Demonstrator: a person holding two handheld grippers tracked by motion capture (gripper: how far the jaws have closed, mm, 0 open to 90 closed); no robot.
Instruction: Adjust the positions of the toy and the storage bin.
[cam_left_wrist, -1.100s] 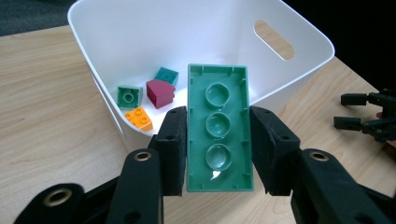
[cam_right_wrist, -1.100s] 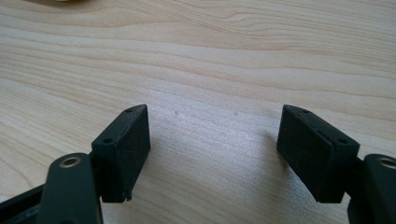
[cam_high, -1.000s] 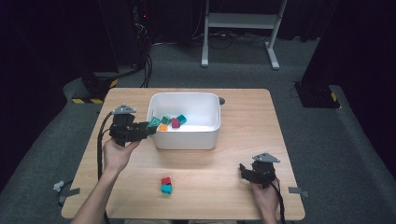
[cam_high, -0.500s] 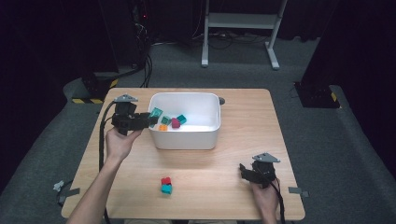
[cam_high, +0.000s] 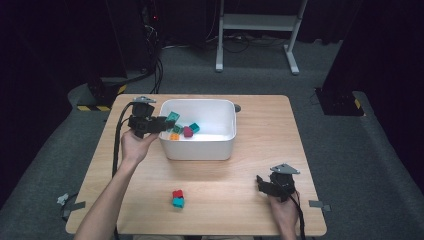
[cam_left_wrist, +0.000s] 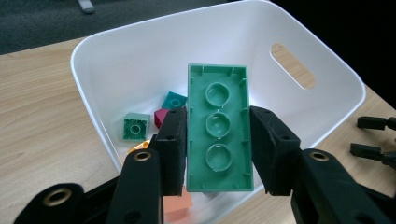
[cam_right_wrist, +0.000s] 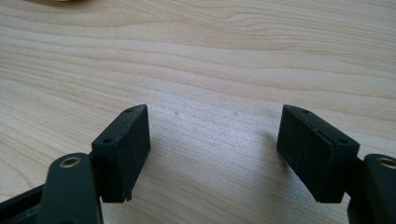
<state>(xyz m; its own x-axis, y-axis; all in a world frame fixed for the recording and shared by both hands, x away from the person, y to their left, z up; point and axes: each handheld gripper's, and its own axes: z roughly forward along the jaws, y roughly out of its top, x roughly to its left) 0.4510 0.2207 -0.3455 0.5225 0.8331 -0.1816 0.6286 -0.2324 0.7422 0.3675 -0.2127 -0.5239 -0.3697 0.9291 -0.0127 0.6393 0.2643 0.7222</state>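
Open tabletop (cam_high: 300, 130) across the right half of the high view, bare wood from the bin (cam_high: 198, 149) out to the right edge. Bare wood too along the left edge, lower left of the frame. White bin standing upper centre, walls raised, blocking any level pass through the middle; open on top. Inside, small blocks (cam_high: 187, 131) scattered toward the left end, right end of the floor bare. Left gripper (cam_high: 161, 122) over the bin's left rim, a green brick (cam_left_wrist: 218, 128) clamped between the pads. Red-and-teal blocks (cam_high: 177, 198) stacked lower centre, well apart from the bin. Right gripper (cam_high: 260, 184) low at lower right, jaws wide, bare wood between them.
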